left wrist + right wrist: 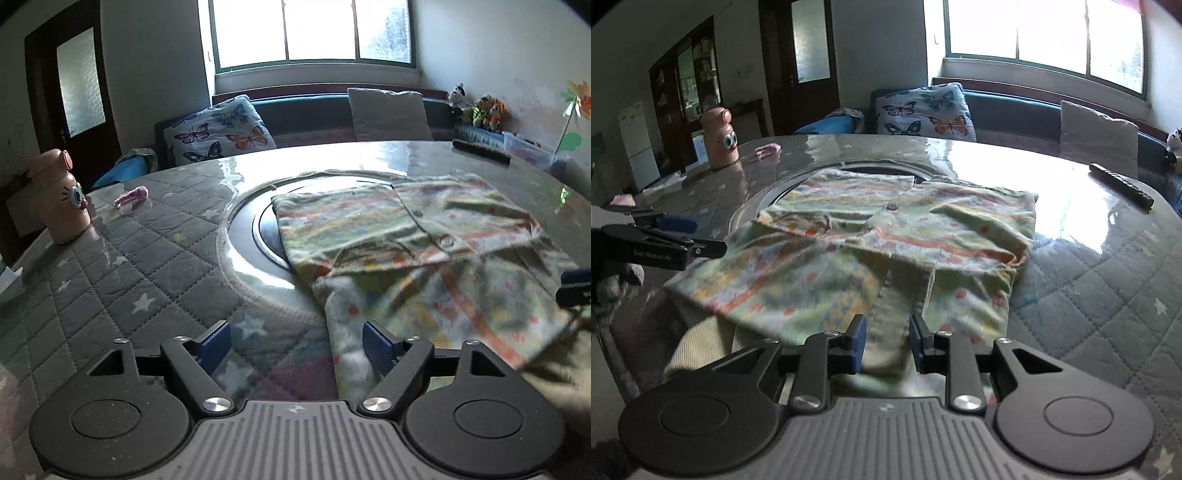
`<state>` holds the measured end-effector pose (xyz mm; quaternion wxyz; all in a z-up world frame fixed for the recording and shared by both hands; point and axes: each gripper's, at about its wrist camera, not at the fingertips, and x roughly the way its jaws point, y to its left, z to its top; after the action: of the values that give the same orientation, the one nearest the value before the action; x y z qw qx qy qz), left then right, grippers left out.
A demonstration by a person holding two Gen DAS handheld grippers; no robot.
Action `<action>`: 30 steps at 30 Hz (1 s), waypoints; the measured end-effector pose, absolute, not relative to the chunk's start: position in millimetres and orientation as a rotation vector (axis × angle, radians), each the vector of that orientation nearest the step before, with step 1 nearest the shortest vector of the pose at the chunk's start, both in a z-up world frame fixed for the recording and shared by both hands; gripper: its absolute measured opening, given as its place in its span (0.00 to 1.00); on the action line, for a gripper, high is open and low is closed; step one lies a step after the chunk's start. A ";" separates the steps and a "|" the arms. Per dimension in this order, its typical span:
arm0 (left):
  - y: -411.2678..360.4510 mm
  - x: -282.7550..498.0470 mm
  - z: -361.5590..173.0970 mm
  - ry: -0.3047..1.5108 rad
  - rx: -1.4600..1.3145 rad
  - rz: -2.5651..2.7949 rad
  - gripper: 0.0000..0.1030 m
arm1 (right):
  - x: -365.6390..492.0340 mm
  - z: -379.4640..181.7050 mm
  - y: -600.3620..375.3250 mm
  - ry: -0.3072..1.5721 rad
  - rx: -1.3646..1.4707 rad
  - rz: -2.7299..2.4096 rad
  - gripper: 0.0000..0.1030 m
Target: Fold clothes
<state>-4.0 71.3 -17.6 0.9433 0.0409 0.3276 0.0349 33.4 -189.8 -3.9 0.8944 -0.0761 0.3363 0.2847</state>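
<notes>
Left gripper (295, 349): we see jaws wide apart, shirt (406, 236) edge at the right finger.
Right gripper (884, 341): jaws parted around the shirt's near hem strip; we cannot tell contact.

Quilted table (122, 266) bears patterned garment (388, 229); pink bottle (61, 195); dark stick (1121, 184).

The garment (886, 236) spreads over the middle of the table (147, 258) and across its near edge, covering part of the round inset (251, 236). To its left the quilted cover lies bare as far as the pink bottle (59, 199) and a small pink item (131, 195) near the left edge. On the right, bare quilt runs to the right edge; a dark stick-like object (1121, 186) lies near the far right edge. The left gripper (676, 236) stands just beside the garment's left side.
</notes>
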 end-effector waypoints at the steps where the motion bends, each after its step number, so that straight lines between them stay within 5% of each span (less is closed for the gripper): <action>1: 71.4 -8.0 -18.7 0.667 0.094 0.072 0.79 | 31.8 -4.0 -190.8 0.698 -0.159 0.589 0.27; 22: -1.5 -81.6 -16.5 0.501 0.495 -0.307 0.80 | 16.2 5.3 -199.4 0.689 -0.198 0.611 0.32; 30: -25.2 -76.5 -21.5 0.457 0.531 -0.432 0.72 | 5.8 11.4 -213.0 0.684 -0.229 0.601 0.34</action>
<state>-76.5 -25.2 -21.5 0.9166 0.2581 0.2219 -0.2097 5.8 -213.0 11.4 0.8918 -0.1102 0.3295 0.2898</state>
